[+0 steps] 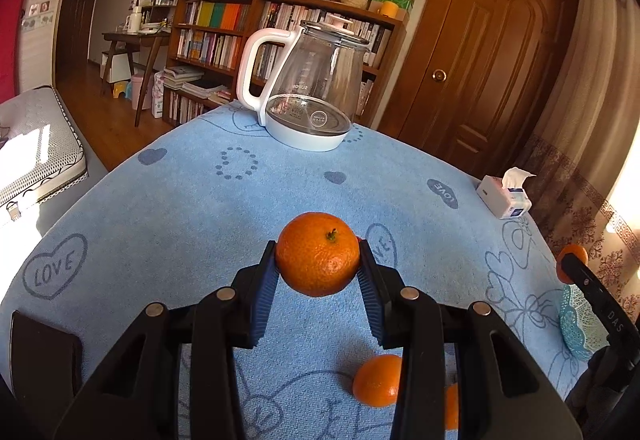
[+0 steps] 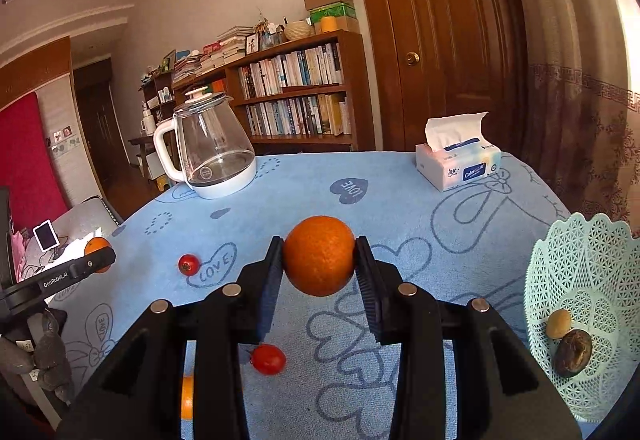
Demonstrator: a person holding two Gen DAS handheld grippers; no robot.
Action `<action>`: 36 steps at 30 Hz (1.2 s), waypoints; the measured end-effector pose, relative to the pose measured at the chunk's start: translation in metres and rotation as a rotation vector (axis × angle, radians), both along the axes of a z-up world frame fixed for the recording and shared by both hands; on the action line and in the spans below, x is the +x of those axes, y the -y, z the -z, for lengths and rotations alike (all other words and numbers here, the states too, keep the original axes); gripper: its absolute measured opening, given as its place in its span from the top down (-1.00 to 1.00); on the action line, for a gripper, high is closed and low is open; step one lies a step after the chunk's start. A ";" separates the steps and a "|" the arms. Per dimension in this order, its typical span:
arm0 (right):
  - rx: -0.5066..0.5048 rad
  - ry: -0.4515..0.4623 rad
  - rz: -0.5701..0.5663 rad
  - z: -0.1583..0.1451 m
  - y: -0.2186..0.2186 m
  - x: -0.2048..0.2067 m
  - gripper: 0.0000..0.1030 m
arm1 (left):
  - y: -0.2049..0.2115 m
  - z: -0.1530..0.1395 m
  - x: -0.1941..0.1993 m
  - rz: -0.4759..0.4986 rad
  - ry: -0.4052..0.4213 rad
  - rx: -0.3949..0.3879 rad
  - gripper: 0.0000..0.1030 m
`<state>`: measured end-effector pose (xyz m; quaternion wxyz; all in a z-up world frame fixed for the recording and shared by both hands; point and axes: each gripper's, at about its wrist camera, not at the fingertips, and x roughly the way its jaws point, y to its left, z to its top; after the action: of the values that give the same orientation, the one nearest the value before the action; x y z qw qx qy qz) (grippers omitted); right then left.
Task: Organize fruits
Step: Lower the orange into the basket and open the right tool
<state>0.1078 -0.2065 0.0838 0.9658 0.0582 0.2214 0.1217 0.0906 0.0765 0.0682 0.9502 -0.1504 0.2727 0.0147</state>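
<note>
My left gripper [image 1: 318,260] is shut on a mandarin [image 1: 317,254], stem up, held above the blue tablecloth [image 1: 200,207]. Under it another mandarin [image 1: 378,380] lies on the cloth. My right gripper [image 2: 319,260] is shut on an orange [image 2: 319,255], also lifted. A pale green lattice basket [image 2: 580,264] stands at the right and holds a small tan fruit [image 2: 558,324] and a dark brown one [image 2: 573,352]. Two cherry tomatoes [image 2: 189,264] [image 2: 268,359] lie on the cloth. The left gripper with its mandarin shows at the left edge of the right wrist view [image 2: 98,260].
A glass kettle [image 1: 308,87] on a white base stands at the table's far side. A tissue pack [image 2: 458,163] sits at the far right. A bookshelf [image 2: 296,95] and a wooden door [image 2: 452,39] lie behind the table. The basket's edge shows in the left wrist view [image 1: 576,324].
</note>
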 end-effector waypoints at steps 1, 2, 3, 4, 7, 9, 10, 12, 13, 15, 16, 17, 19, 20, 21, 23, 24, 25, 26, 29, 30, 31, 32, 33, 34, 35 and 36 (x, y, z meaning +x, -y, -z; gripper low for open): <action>0.006 0.001 0.013 -0.001 0.004 0.000 0.28 | 0.000 0.000 0.000 0.002 0.003 0.001 0.24; 0.010 0.005 0.028 -0.003 0.009 -0.001 0.28 | 0.001 -0.001 0.000 0.003 0.007 0.003 0.24; 0.015 0.010 0.044 -0.004 0.014 -0.002 0.28 | 0.002 -0.001 -0.001 0.004 0.010 0.006 0.24; 0.021 0.016 0.062 -0.006 0.020 -0.004 0.28 | 0.003 0.000 -0.001 0.005 0.009 0.009 0.24; 0.048 0.027 0.122 -0.012 0.042 -0.014 0.28 | 0.004 0.000 0.000 0.010 0.008 0.009 0.24; 0.069 0.033 0.168 -0.013 0.060 -0.023 0.28 | 0.007 -0.001 -0.001 0.014 0.011 0.011 0.24; 0.078 0.032 0.192 -0.013 0.069 -0.027 0.28 | 0.007 -0.002 -0.002 0.017 0.014 0.013 0.24; 0.094 0.028 0.239 -0.011 0.087 -0.036 0.28 | 0.011 -0.002 -0.003 0.025 0.018 0.022 0.24; 0.098 0.026 0.262 -0.010 0.096 -0.040 0.28 | 0.014 -0.002 -0.003 0.029 0.017 0.028 0.24; 0.103 0.019 0.310 -0.006 0.112 -0.048 0.28 | 0.019 -0.002 -0.003 0.041 0.014 0.037 0.24; 0.107 0.012 0.333 -0.004 0.120 -0.052 0.28 | 0.021 -0.002 -0.003 0.045 0.013 0.042 0.24; 0.110 0.005 0.354 -0.001 0.128 -0.057 0.28 | 0.023 -0.002 -0.003 0.049 0.012 0.046 0.24; 0.111 -0.008 0.396 0.003 0.144 -0.064 0.28 | 0.027 -0.004 -0.004 0.060 0.011 0.048 0.24; 0.107 -0.016 0.417 0.006 0.151 -0.068 0.28 | 0.029 -0.004 -0.004 0.067 0.011 0.048 0.24; 0.103 -0.024 0.438 0.008 0.158 -0.073 0.28 | 0.031 -0.005 -0.004 0.073 0.010 0.047 0.24; 0.102 -0.045 0.472 0.014 0.171 -0.080 0.28 | 0.036 -0.007 -0.004 0.087 0.009 0.049 0.24; 0.105 -0.057 0.483 0.017 0.177 -0.083 0.28 | 0.039 -0.008 -0.004 0.095 0.007 0.054 0.24; 0.107 -0.067 0.495 0.020 0.182 -0.086 0.28 | 0.043 -0.009 -0.005 0.104 0.006 0.059 0.24; 0.107 -0.075 0.506 0.024 0.186 -0.088 0.28 | 0.046 -0.011 -0.005 0.114 0.006 0.063 0.24; 0.121 -0.096 0.522 0.031 0.194 -0.089 0.27 | 0.058 -0.015 -0.006 0.150 0.005 0.064 0.24; 0.126 -0.099 0.522 0.033 0.196 -0.089 0.26 | 0.062 -0.017 -0.007 0.162 0.006 0.063 0.24; 0.131 -0.095 0.520 0.033 0.197 -0.090 0.25 | 0.066 -0.019 -0.007 0.174 0.007 0.064 0.24; 0.136 -0.087 0.519 0.033 0.197 -0.090 0.20 | 0.071 -0.021 -0.008 0.187 0.009 0.065 0.24; 0.140 -0.076 0.522 0.033 0.197 -0.092 -0.01 | 0.076 -0.023 -0.008 0.202 0.011 0.066 0.24; 0.142 -0.060 0.531 0.031 0.197 -0.093 -0.13 | 0.082 -0.025 -0.008 0.217 0.013 0.070 0.24; 0.141 -0.045 0.542 0.031 0.196 -0.095 -0.13 | 0.089 -0.027 -0.009 0.234 0.015 0.077 0.24; 0.137 -0.037 0.551 0.031 0.196 -0.096 -0.13 | 0.096 -0.030 -0.009 0.251 0.019 0.085 0.24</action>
<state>0.0116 -0.4028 0.0529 0.9521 0.1836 0.2062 -0.1317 0.0815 -0.0194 0.0979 0.9526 -0.0747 0.2794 -0.0944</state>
